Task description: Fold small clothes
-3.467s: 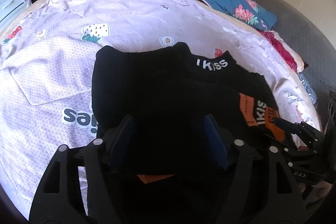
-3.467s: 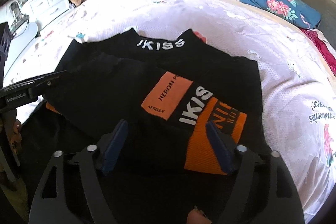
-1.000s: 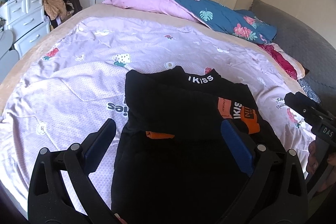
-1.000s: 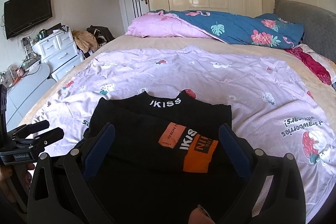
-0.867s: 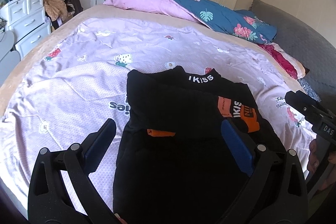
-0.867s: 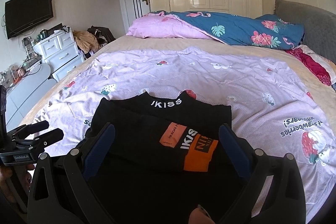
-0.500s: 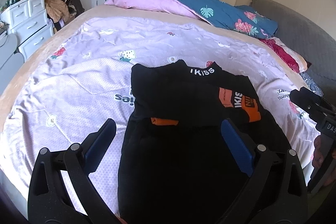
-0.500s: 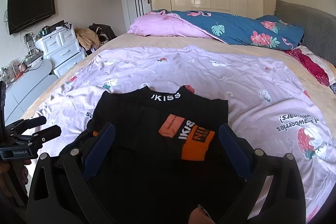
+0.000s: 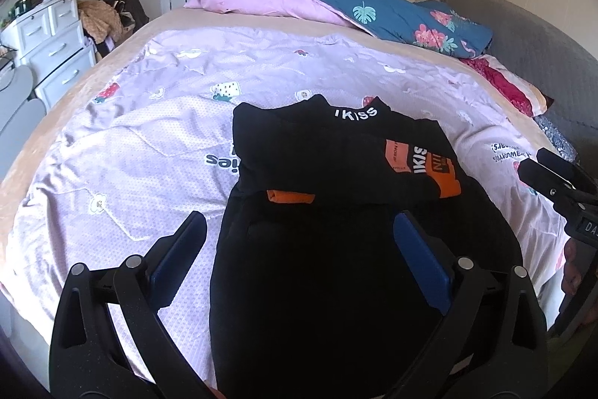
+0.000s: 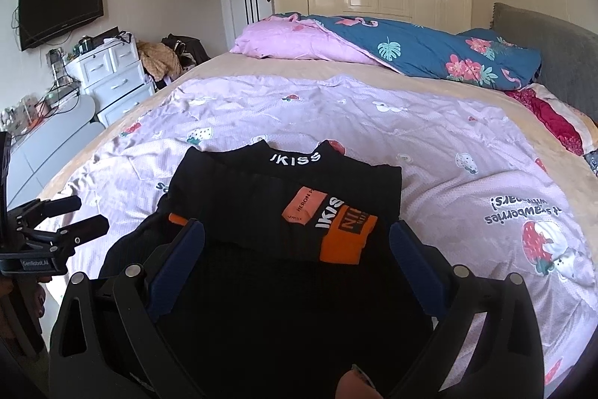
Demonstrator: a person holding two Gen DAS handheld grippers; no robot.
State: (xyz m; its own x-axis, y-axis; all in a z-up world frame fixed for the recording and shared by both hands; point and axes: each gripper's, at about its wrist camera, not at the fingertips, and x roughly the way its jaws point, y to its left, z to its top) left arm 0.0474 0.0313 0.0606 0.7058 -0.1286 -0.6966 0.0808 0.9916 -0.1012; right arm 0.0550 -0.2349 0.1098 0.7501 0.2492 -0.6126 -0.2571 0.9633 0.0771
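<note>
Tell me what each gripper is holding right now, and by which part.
Nothing is held. The left gripper and right gripper both hover open above the black sweater, which lies on the bed cover.
</note>
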